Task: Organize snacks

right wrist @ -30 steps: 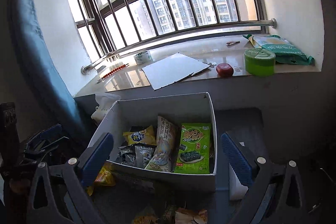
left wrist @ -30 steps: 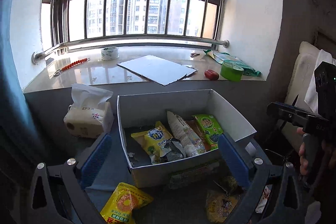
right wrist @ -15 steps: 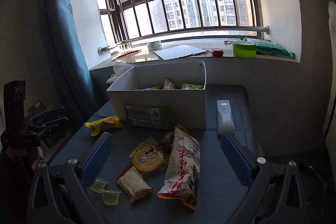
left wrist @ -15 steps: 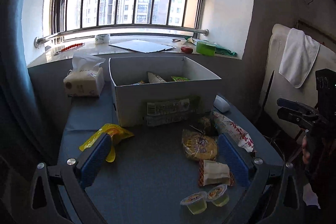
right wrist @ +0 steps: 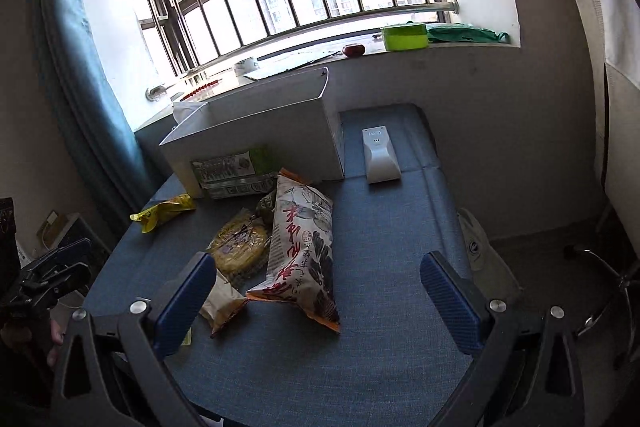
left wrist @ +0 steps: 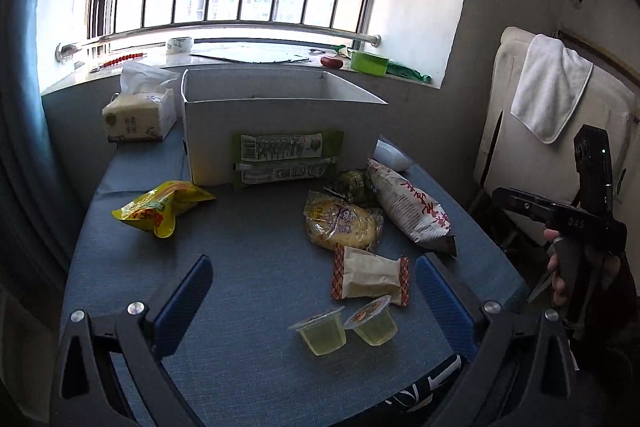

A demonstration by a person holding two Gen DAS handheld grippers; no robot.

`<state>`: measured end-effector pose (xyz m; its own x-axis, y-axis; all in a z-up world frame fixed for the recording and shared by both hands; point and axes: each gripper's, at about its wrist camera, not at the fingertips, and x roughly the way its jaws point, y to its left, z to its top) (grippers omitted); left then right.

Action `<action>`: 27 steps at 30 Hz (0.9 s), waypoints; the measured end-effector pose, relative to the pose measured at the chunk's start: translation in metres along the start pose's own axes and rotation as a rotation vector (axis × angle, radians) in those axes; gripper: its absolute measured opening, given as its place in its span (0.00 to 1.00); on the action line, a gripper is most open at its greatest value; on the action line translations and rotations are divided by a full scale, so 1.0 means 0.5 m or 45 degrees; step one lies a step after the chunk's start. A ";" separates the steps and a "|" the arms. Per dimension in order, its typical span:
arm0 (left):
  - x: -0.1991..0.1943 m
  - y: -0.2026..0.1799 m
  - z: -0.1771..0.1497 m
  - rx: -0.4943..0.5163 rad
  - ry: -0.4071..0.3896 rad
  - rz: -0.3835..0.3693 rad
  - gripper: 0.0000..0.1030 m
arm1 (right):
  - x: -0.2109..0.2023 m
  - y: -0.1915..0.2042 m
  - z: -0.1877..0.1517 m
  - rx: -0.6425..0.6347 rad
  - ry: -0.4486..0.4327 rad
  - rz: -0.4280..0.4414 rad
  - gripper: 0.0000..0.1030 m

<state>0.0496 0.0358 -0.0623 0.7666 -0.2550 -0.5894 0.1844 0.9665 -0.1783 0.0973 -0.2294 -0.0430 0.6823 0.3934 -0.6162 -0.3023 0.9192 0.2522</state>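
Blue tabletop (left wrist: 260, 267) with snacks loose before the box (left wrist: 280, 115) at 12 o'clock. Both tongs (left wrist: 312, 301) (right wrist: 318, 297) wide open, empty. Choosing step; next, probably closing on the pouch (right wrist: 302, 247).

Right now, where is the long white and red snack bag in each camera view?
Left wrist view: the long snack bag lies right of centre, beside the round yellow cake pack.
Right wrist view: bag at centre, directly ahead.
Shared landmark: the white box behind it.
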 end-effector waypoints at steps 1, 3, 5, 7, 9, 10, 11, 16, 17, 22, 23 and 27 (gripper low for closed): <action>0.001 0.000 0.000 0.000 0.003 0.001 1.00 | 0.009 -0.001 0.003 0.000 0.013 -0.004 1.00; 0.004 -0.001 -0.001 0.002 0.007 0.003 1.00 | 0.032 0.002 0.009 -0.006 0.047 -0.003 1.00; 0.005 0.002 -0.003 -0.007 0.011 0.012 1.00 | 0.061 0.007 0.013 -0.029 0.082 -0.012 1.00; 0.004 0.008 -0.003 -0.016 0.011 0.011 1.00 | 0.100 0.014 0.015 -0.041 0.148 -0.018 1.00; 0.004 0.015 -0.005 -0.021 0.013 0.025 1.00 | 0.134 0.021 0.017 -0.043 0.182 -0.009 1.00; 0.004 0.020 -0.006 -0.023 0.016 0.035 1.00 | 0.152 0.025 0.017 -0.053 0.202 -0.017 1.00; 0.004 0.025 -0.006 -0.026 0.019 0.045 1.00 | 0.169 0.029 0.017 -0.068 0.224 -0.046 1.00; 0.013 0.064 -0.013 -0.055 0.051 0.134 1.00 | 0.232 0.055 0.018 -0.162 0.324 -0.147 1.00; 0.014 0.071 -0.015 -0.060 0.056 0.149 1.00 | 0.240 0.062 0.016 -0.187 0.348 -0.190 1.00; 0.024 0.110 -0.023 -0.098 0.083 0.206 1.00 | 0.242 0.087 0.001 -0.310 0.379 -0.246 0.46; 0.026 0.115 -0.024 -0.101 0.088 0.213 1.00 | 0.237 0.089 0.000 -0.321 0.363 -0.262 0.43; 0.034 0.131 -0.021 -0.070 0.092 0.245 1.00 | 0.204 0.078 0.006 -0.266 0.343 -0.194 0.42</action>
<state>0.0681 0.0943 -0.0923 0.7377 -0.0689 -0.6716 0.0035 0.9952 -0.0983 0.1574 -0.1533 -0.0938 0.5385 0.2090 -0.8163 -0.3595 0.9331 0.0018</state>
